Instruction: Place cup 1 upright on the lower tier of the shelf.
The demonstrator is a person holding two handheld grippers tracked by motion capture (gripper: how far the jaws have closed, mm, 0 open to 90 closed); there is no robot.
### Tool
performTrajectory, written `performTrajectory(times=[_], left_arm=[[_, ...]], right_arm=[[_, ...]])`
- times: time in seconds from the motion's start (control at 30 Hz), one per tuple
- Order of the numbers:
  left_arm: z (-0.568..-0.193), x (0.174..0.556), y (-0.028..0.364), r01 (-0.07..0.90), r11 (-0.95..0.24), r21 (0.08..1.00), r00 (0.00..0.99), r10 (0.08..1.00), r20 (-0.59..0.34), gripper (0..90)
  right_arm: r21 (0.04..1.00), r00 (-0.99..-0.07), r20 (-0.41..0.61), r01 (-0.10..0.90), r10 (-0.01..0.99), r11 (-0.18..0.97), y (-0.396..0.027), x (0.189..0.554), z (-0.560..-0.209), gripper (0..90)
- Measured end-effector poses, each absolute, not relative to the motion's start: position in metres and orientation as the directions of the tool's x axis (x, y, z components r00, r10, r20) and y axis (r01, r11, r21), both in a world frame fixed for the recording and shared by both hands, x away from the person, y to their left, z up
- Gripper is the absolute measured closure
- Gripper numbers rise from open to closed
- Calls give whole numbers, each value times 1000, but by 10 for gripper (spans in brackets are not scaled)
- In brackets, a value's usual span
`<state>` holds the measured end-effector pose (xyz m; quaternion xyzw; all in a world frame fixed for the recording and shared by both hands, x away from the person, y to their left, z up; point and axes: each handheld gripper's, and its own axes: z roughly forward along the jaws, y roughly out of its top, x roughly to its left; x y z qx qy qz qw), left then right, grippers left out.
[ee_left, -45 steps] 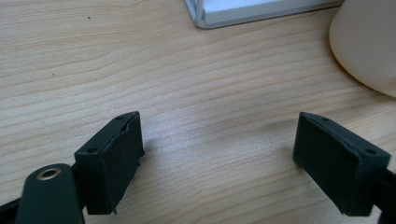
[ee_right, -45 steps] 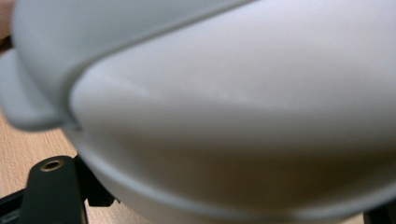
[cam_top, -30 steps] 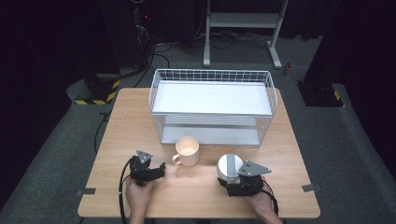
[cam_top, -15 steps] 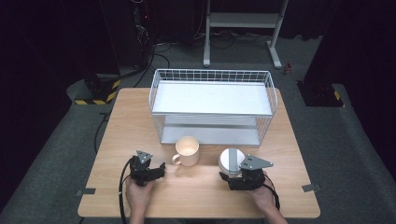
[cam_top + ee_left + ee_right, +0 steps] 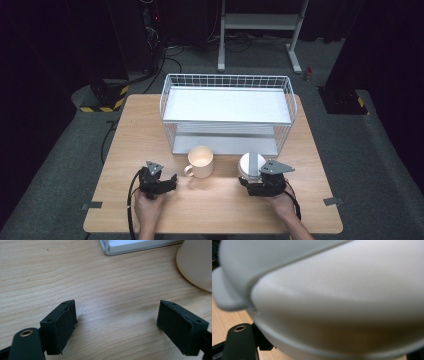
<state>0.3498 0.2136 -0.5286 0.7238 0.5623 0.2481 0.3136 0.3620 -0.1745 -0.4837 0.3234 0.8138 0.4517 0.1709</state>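
A cream mug (image 5: 201,161) stands upright on the wooden table (image 5: 140,130), just in front of the wire rack (image 5: 227,112). To its right, a white cup (image 5: 251,165) is tilted in my right gripper (image 5: 254,178), whose jaws are closed on it. In the right gripper view the white cup (image 5: 337,297) is very close, with one black finger (image 5: 263,342) against its lower left side; the other finger is hidden. My left gripper (image 5: 162,179) rests low over the table, left of the mug. Its jaws (image 5: 117,322) stand open over bare wood, with the mug (image 5: 197,265) ahead to the right.
The white wire rack has a flat upper shelf (image 5: 227,104) and a lower tray whose corner (image 5: 130,246) lies ahead of the left gripper. Bare tabletop lies left of the rack. Beyond the table is a dark floor with cables and a metal stand (image 5: 260,30).
My right gripper has shifted a little away from the person and to the right, and the white cup has gone with it. The left gripper and the mug have stayed put.
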Motion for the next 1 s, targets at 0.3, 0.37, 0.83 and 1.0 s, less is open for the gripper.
performTrajectory(times=[0.3,0.37,0.83,1.0], left_arm=[[-529,350,214,658,-171,733,244,970,7,161],[-529,350,214,658,-171,733,244,970,6,161],[-529,350,214,659,-168,733,243,970,4,164],[-529,350,214,659,-169,733,243,970,4,164]], right_arm=[[850,-710,23,385,704,361,-178,373,-480,187],[847,-702,22,391,712,360,-179,375,-480,187],[844,-680,9,398,733,358,-178,395,-475,187],[845,-671,14,404,741,351,-176,400,-474,187]])
